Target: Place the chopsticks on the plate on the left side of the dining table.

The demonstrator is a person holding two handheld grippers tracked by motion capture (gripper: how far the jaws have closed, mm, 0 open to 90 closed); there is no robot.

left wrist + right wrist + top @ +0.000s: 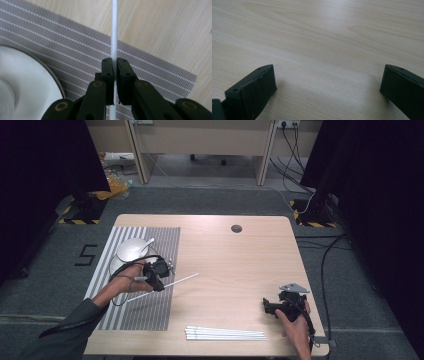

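Observation:
My left gripper (159, 283) is shut on a long white stick (181, 280), held above the right edge of the striped placemat (130, 312). In the left gripper view the white stick (114, 32) runs straight up between the closed jaws of the left gripper (115, 68), over the striped placemat (62, 47). A white plate (27, 82) lies at lower left there. Several more white sticks (225, 334) lie in a row near the table's front edge. My right gripper (266, 307) rests at the front right, open, with bare wood between the jaws of the right gripper (327, 82).
On the mat behind my left hand sits a white plate (131, 252) with a white utensil (148, 243) on it. The wooden table (240, 265) has a round cable hole (236, 228) near its back edge. Cables and stands line the floor around it.

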